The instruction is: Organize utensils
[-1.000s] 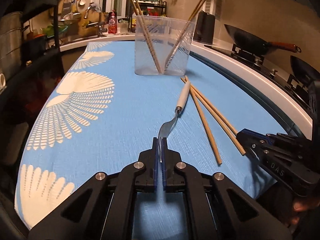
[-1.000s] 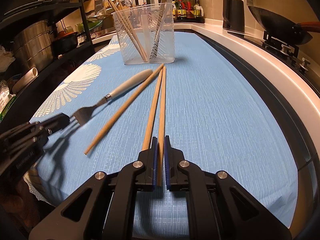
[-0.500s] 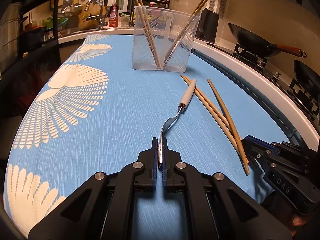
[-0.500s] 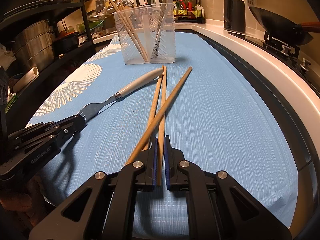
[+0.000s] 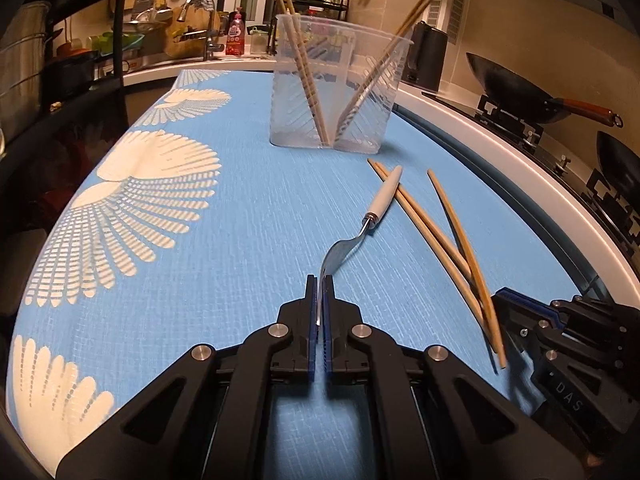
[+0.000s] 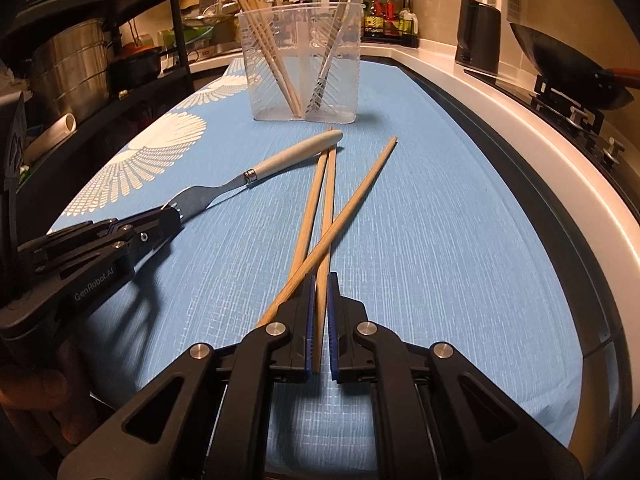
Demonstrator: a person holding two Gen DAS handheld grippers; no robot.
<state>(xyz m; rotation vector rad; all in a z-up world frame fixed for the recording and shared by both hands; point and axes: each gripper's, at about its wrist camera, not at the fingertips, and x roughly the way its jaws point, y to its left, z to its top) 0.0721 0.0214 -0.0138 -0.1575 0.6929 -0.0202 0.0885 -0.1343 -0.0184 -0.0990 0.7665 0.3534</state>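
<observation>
2 grippers are busy at the near edge of the worktop [image 6: 460,240], which wears a blue cloth. The left gripper [image 5: 319,292] is clamped edge-on across the tines of the fork [image 5: 360,232], whose white handle lies over 2 chopsticks toward the holder [image 5: 336,84] at the far end. The right gripper [image 6: 319,292] is pinched on the near end of 1 chopstick [image 6: 328,200]; a 2nd lies alongside it, and a 3rd [image 6: 360,200] crosses over both, its near end beside the left finger.

I'd judge the fork stiff and smooth, heavier at the handle, so a hold this far out on the tines may let it swivel or droop; nearer the neck would be steadier. The chopsticks look light, rigid and round, apt to roll and to pivot when held by 1 end. Lifting the gripped stick will likely drag the crossing one with it.
</observation>
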